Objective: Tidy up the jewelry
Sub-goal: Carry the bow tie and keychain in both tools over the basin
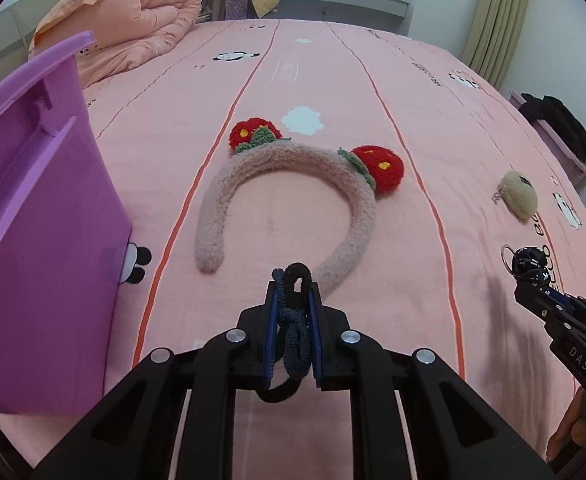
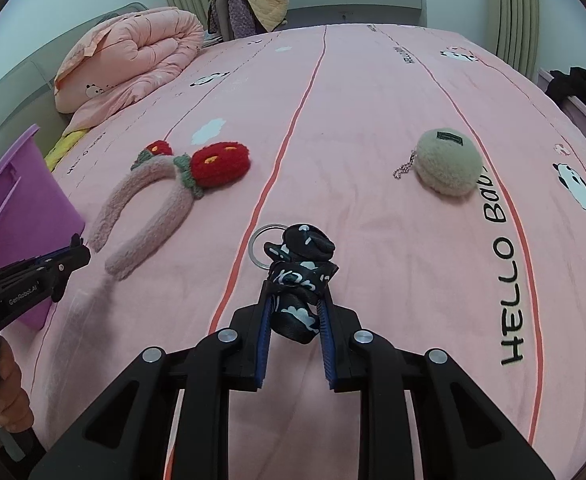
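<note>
Both grippers are closed on a catch, the left gripper [image 1: 293, 300] pinching dark hair ties [image 1: 293, 320] and the right gripper [image 2: 296, 300] a black keyring strap [image 2: 299, 276], probably to drop them into the purple bin [image 1: 33, 220].

Black angular tongs [image 1: 293, 296], blue inner pads [image 1: 271, 332], silver round screws [image 1: 237, 336]

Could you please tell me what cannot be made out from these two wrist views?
- Purple bin interior: left wrist view shows only its outer wall; right wrist view cuts it at the edge.
- Dark hair tie: lower loop hidden behind the left gripper.
- Beige plush pouch label: too small to read.
</note>
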`<state>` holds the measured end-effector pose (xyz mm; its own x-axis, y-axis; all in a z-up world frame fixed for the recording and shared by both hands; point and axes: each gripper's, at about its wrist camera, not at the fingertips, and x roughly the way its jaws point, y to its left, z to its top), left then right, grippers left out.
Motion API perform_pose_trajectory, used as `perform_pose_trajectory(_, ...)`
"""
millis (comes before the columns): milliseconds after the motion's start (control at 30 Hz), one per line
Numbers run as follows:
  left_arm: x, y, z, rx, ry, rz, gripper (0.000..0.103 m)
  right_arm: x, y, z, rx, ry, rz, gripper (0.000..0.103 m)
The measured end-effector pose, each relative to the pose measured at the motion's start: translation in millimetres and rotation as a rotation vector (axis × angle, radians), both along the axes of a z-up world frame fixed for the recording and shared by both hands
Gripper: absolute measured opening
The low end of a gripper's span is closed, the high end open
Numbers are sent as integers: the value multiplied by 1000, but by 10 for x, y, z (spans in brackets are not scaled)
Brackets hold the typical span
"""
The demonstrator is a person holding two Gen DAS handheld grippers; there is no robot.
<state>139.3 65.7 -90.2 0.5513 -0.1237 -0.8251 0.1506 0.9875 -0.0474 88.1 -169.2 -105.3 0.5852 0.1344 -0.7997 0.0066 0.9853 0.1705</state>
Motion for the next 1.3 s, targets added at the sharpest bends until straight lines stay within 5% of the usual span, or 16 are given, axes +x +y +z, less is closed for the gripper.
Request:
perform_pose_trajectory(733, -1077, 296, 897, -80, -182, 22, 14, -845, 550, 983, -50, -147, 109, 21)
perform_pose_trajectory(1300, -1101, 1414, 1362, -126, -279, 222, 14, -415, 1785, 1577, 14, -255, 350, 21)
